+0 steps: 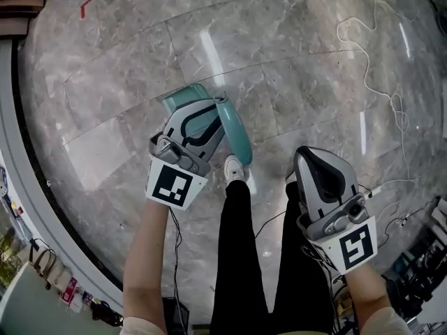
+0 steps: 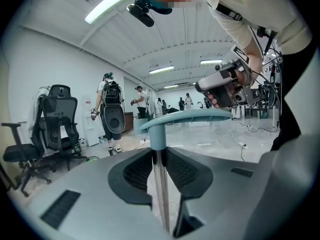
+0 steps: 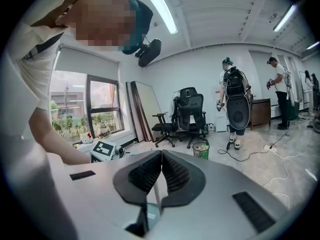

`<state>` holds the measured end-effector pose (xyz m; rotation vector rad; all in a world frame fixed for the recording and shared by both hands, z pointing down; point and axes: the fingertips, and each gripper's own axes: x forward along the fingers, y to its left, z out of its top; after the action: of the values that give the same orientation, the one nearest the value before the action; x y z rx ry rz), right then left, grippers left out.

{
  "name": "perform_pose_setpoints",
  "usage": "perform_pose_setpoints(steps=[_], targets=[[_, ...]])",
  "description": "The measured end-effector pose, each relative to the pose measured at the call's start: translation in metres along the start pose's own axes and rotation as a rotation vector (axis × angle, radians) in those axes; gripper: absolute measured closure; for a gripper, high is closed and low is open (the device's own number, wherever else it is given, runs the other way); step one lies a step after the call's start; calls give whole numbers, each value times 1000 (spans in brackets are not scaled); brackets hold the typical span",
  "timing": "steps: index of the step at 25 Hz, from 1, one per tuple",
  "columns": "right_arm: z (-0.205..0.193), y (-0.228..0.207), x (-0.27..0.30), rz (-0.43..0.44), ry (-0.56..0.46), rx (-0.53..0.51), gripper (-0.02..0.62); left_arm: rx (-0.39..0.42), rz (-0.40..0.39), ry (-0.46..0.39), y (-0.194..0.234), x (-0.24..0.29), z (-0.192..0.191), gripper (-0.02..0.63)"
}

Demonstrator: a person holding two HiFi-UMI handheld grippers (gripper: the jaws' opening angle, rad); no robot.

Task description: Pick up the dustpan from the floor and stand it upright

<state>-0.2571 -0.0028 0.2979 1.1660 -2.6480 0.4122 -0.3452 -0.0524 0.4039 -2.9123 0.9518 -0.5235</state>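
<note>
Pinching the metal shaft [image 2: 160, 199] of the dustpan [image 1: 234, 135] under its teal T-handle [image 2: 185, 117], the left gripper [image 2: 160, 159] holds it at 12 o'clock from the person's feet. I think the pan must sit flat on the floor [image 1: 300, 61] before the grip loosens. At 4 o'clock, the right gripper [image 3: 161, 156] is pressed together, empty. The pan's inside is hidden. A small bin [image 3: 200, 150] holds something colourful.

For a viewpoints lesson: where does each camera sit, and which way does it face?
Head view: on the head, facing down at the floor; legs, forearms, left tool, right tool show.
Left gripper view: on the left tool, along jaws shut on the dustpan; torso above.
Right gripper view: on the right tool, along closed jaws; arm at left.
Shared: both gripper views show the office chairs.
</note>
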Motion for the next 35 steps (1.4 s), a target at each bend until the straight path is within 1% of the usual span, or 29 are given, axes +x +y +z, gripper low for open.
perform_pose_setpoints(steps=[5,9,11,12,14,16,19,20,21,22,23,24,25,27,28,30,32,33,35], targets=[[4,5,10,11,-2,-10,578,-14,20,-30,2,6,3,525],[3,1,9,-2,-6,0,578,36,44,-27,1,6,5,523],[1,-1,6,-7,-4,7,578,45,50,-18,2,2,2,515],[0,-3,4,-9,-3,11,578,53,51,-7,3,1,0,500],[-3,-7,-1,-5,-1,18,578,68,55,23,4,0,-4,440],[-5,-10,-5,6,-1,20,578,64,79,53,7,-5,-11,439],[-3,-16,-14,30,-14,25,578,36,137,119,5,-24,-19,440],[-2,-19,-19,35,-22,33,578,23,162,146,0,-34,-20,448],[-1,-22,-24,40,-32,42,578,4,190,171,-7,-46,-20,476],[0,-23,-28,45,-41,50,578,-33,229,186,-14,-60,-16,521],[1,-24,-31,52,-49,55,578,-96,287,181,-21,-74,-10,572],[4,-23,-33,65,-58,54,578,-170,360,158,-25,-88,-1,594],[8,-21,-35,84,-71,50,578,-223,433,131,-30,-99,10,595],[23,-15,-46,123,-107,43,578,-259,549,87,-42,-113,38,595],[33,-12,-56,134,-131,50,578,-268,591,67,-51,-116,56,595],[56,-6,-81,143,-166,74,578,-295,640,32,-77,-123,99,595],[77,5,-115,156,-169,73,578,-318,653,0,-105,-133,148,595],[89,11,-133,161,-169,63,578,-313,653,-14,-117,-140,174,595],[120,22,-164,178,-190,30,578,-273,665,-51,-135,-154,227,595]])
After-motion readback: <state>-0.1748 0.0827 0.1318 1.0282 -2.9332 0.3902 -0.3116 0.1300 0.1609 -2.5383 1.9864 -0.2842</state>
